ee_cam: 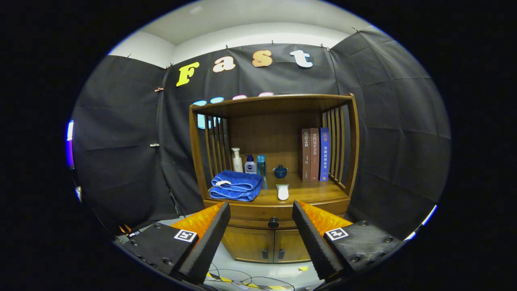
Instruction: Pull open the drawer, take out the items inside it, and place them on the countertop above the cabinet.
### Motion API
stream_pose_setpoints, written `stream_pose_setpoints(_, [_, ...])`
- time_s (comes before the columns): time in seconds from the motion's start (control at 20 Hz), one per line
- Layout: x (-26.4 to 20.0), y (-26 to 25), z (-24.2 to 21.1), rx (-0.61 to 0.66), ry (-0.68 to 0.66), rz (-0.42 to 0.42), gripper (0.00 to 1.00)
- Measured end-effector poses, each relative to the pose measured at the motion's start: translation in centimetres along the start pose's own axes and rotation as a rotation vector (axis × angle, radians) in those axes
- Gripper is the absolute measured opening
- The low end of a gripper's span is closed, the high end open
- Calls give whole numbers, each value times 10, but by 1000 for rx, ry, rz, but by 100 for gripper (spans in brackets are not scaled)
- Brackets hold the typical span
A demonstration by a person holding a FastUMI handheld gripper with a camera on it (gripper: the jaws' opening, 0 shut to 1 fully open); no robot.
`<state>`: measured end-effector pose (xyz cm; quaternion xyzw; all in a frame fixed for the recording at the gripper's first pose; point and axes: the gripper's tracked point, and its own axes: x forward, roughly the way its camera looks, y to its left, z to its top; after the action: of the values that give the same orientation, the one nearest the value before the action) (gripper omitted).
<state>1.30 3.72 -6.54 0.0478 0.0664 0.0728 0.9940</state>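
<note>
The tongs (261,226) were spread wide with nothing between them, hanging well short of the cabinet and lined up so the drawer knob (273,222) sat right in the gap between the two fingers. The drawer (258,212) itself looked fully pushed in, front flush under the table edge, so I couldn't see if anything was inside it.

My worry from there: that knob was small and round, so if the tongs closed off-centre it'd probably just squirt out, or they'd pinch only the tip and slip off on the pull. Pulling at an angle could also jam the drawer or drag the whole cabinet (272,242) forward.

The table (319,193) above it was already pretty crowded. A folded blue towel (235,186) took up the front left corner, a little white thing (282,192) lay near the front edge in the middle, bottles (249,163) and a small blue cup (280,171) stood toward the back, and books (315,154) stood at the back right. Whether those came out of the drawer, I couldn't tell. Free space was mostly front right, so anything set down carelessly could knock stuff off.
</note>
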Motion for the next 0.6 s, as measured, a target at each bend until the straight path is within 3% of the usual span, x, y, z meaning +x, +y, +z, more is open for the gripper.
stream_pose_setpoints(0.6, [0, -8, 7, -3, 0, -29, 99])
